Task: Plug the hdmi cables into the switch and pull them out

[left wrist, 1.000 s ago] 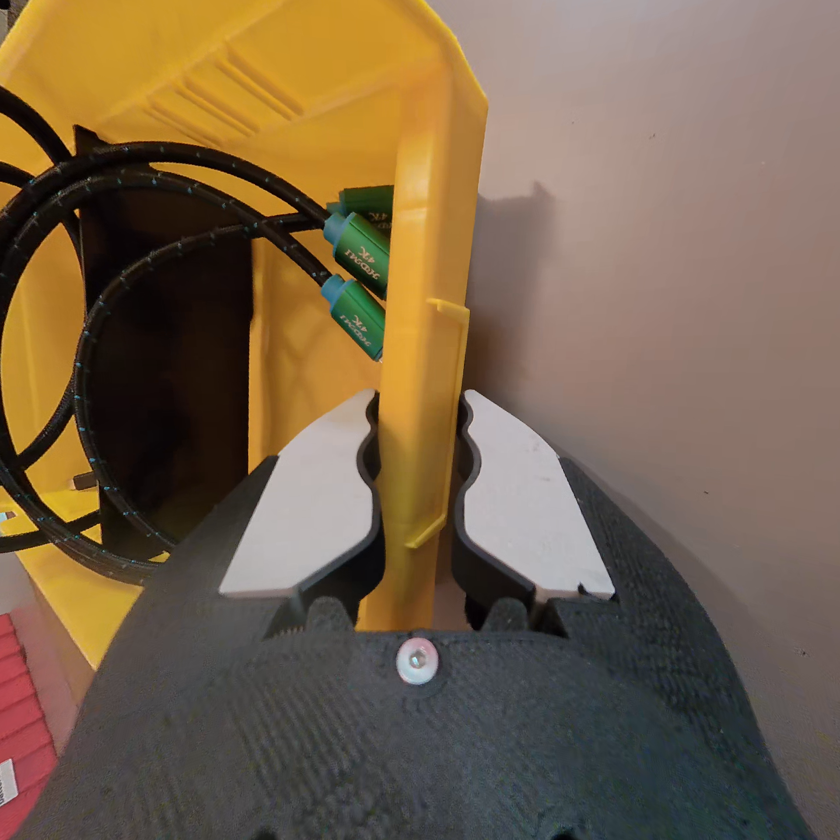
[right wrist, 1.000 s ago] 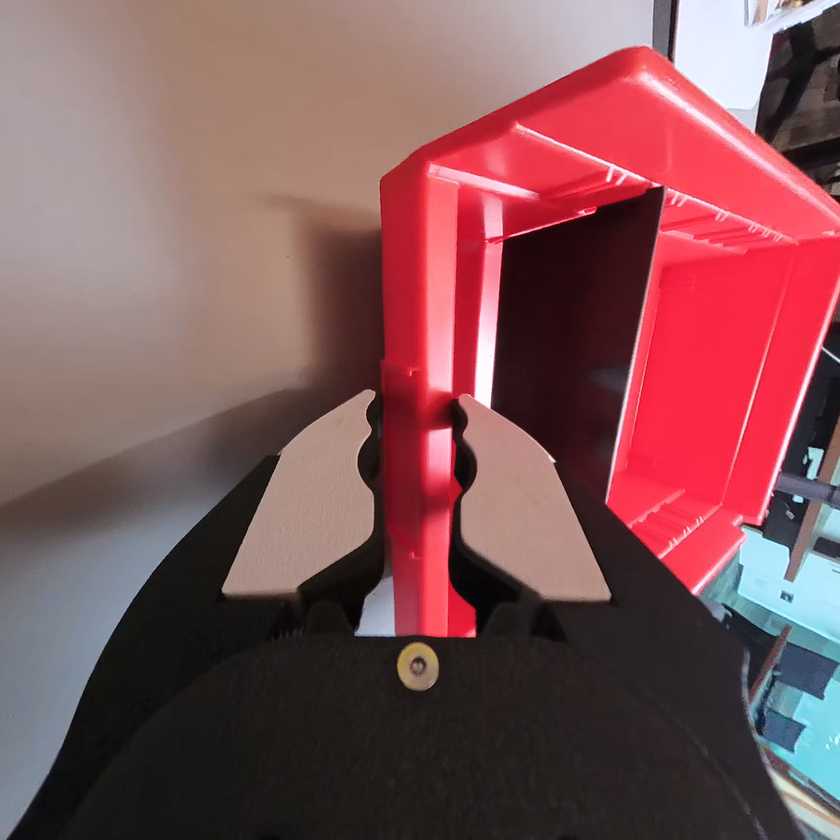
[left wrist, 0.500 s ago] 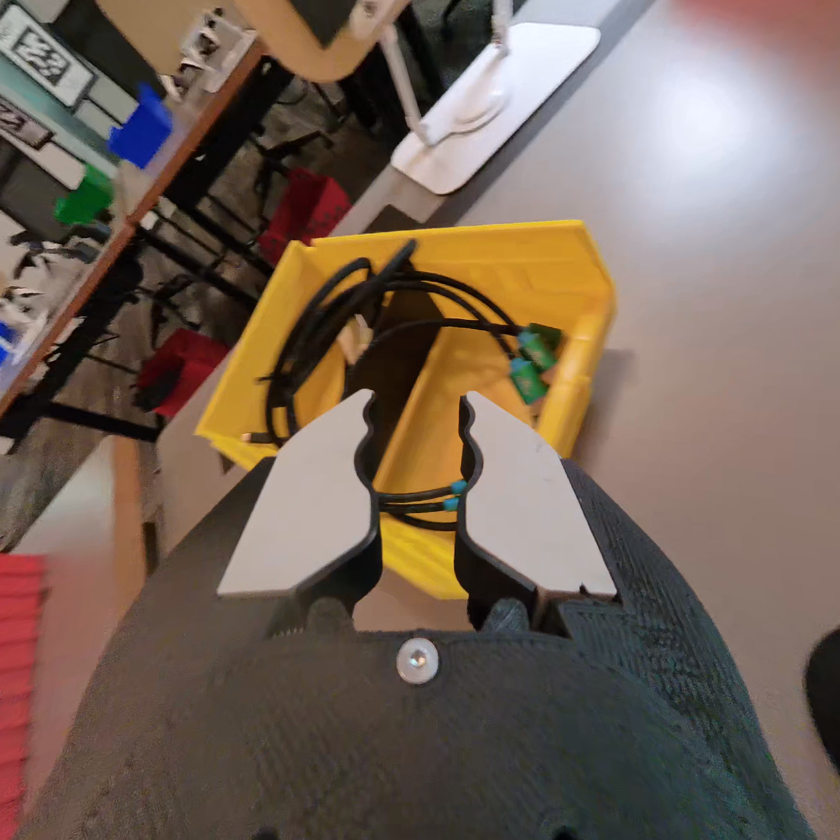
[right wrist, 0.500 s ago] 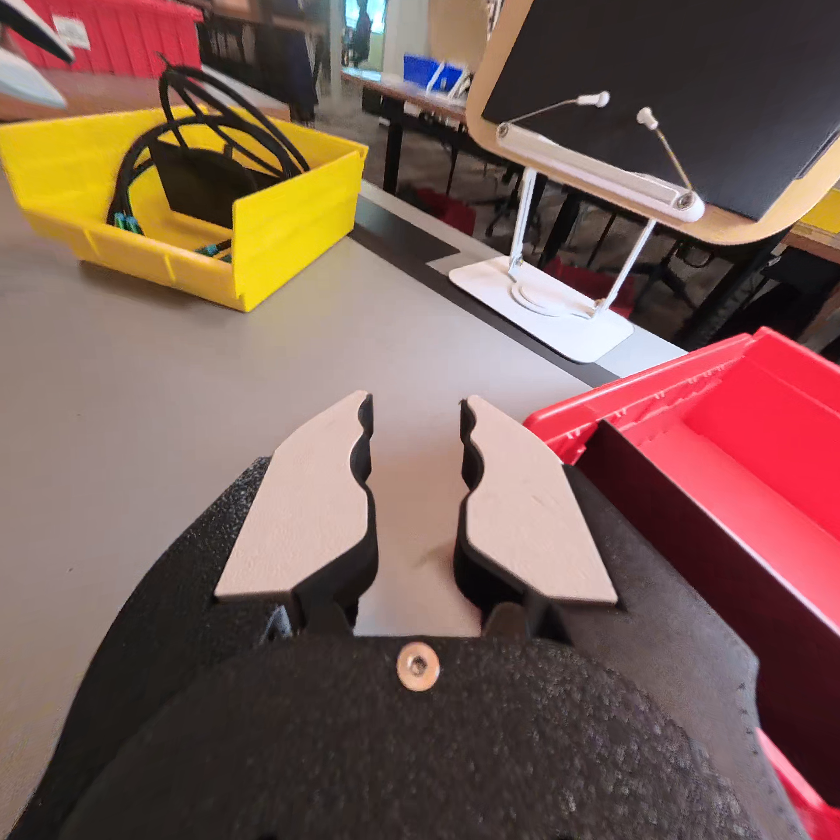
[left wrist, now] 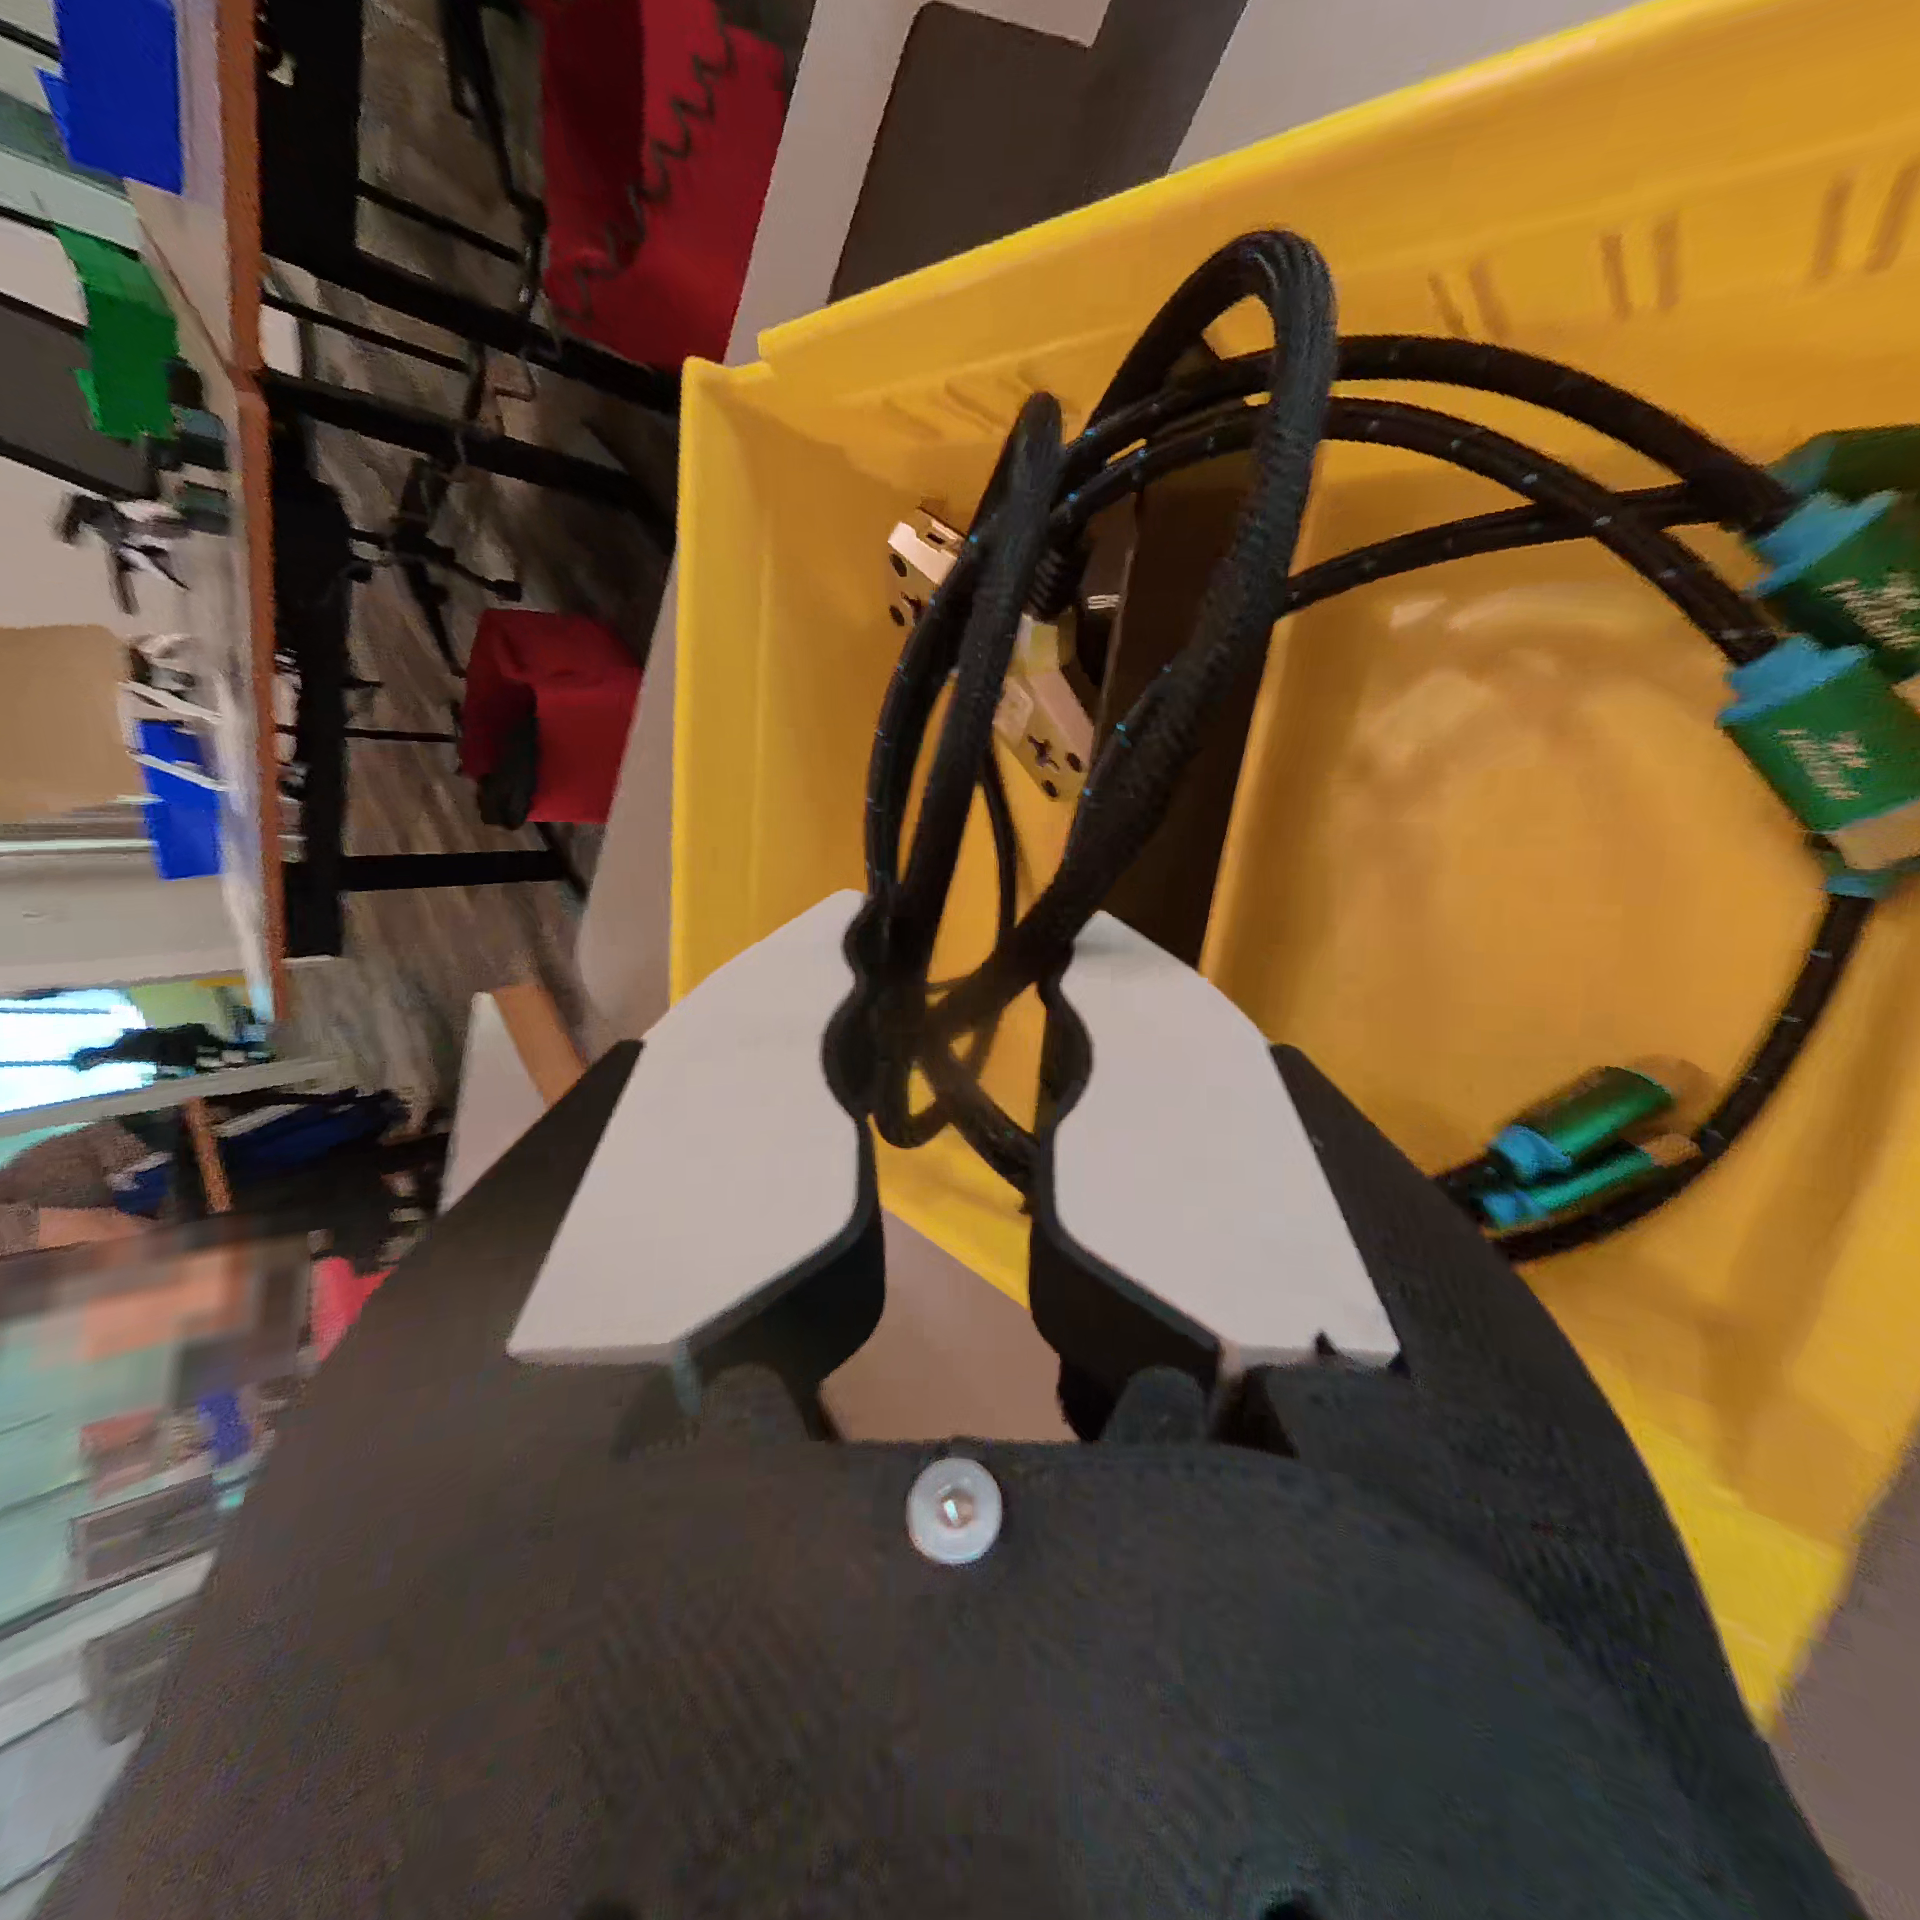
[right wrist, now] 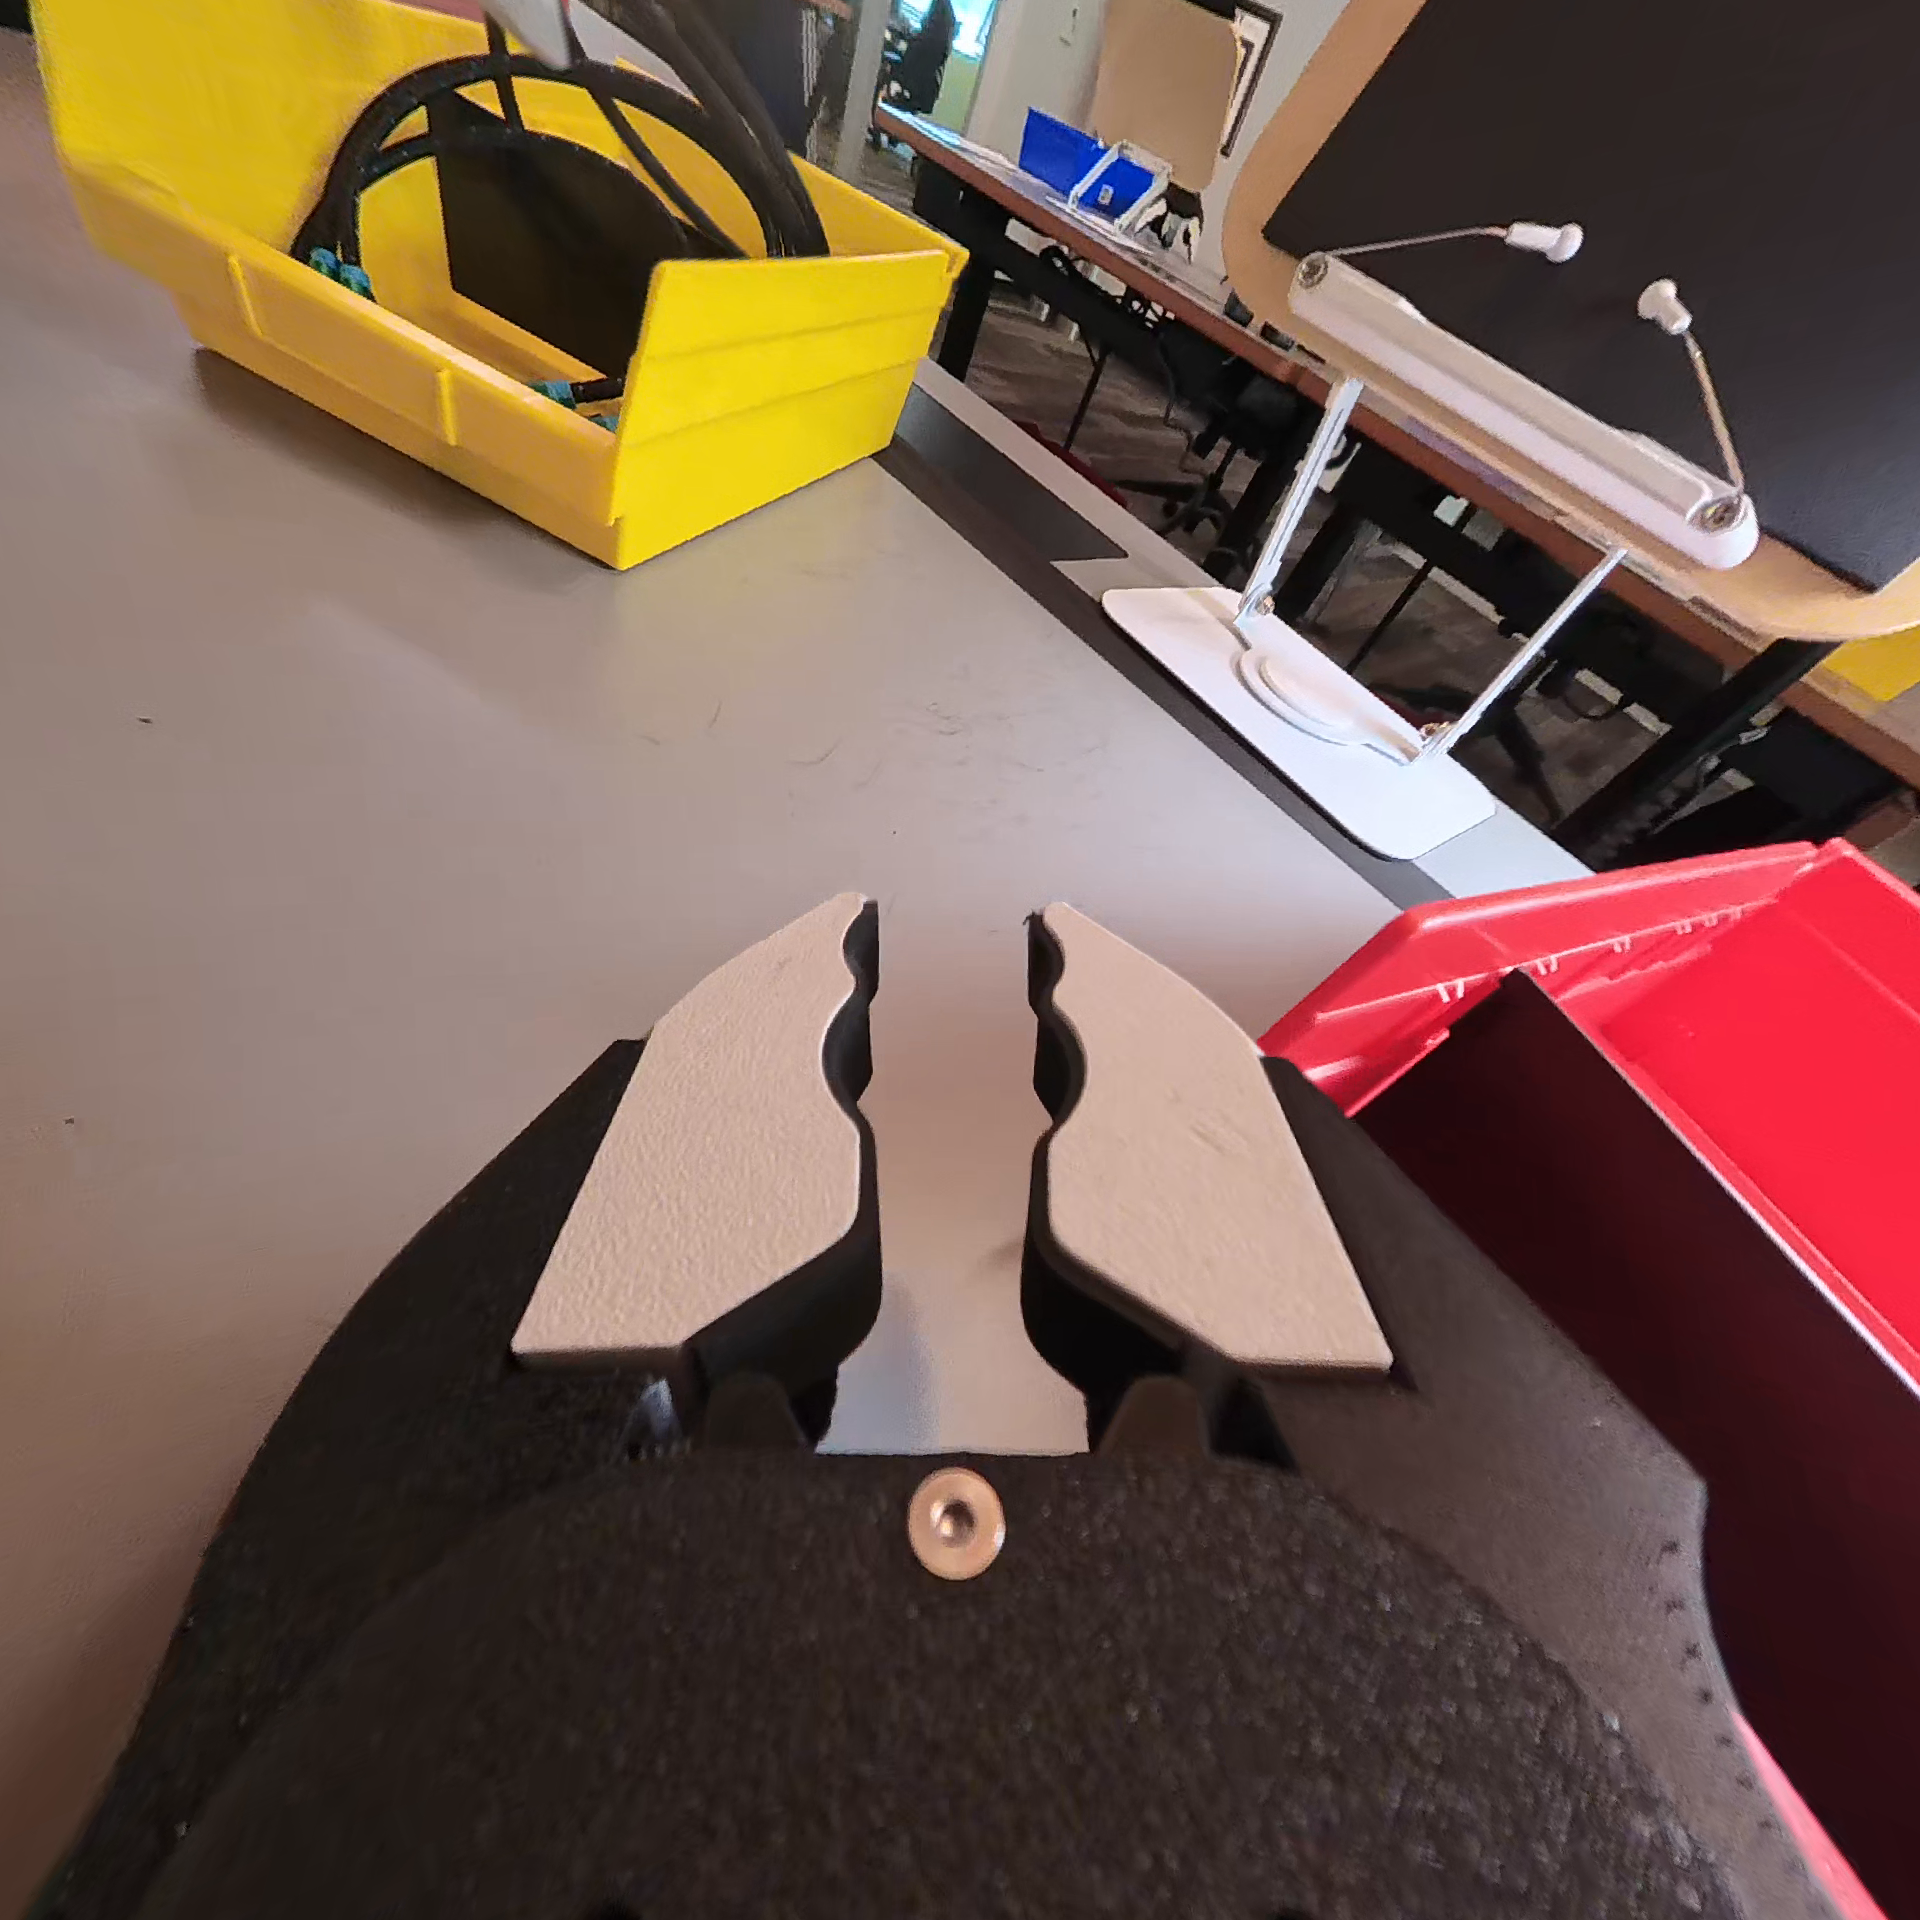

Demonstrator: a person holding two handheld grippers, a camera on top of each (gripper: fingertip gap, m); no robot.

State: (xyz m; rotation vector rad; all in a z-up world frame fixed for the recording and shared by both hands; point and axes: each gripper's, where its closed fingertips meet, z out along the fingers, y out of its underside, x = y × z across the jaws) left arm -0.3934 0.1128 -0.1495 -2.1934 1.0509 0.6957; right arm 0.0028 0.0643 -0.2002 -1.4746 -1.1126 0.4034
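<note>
While my left gripper (left wrist: 956, 1029) hangs parted around the black braided HDMI cables (left wrist: 1174, 665) in the yellow plastic bin (left wrist: 1507, 831), touching but unclenched, and my right gripper (right wrist: 954, 997) idles released over the grey table (right wrist: 416, 779), I judge the pickup is beginning: next I must clench on one cable.

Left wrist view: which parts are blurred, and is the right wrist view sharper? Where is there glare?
Left wrist view: the background at the left edge is smeared, the green HDMI plugs are soft, and a soft glare lies on the yellow bin floor. Right wrist view: mostly sharp, with a pale sheen on the grey table.
</note>
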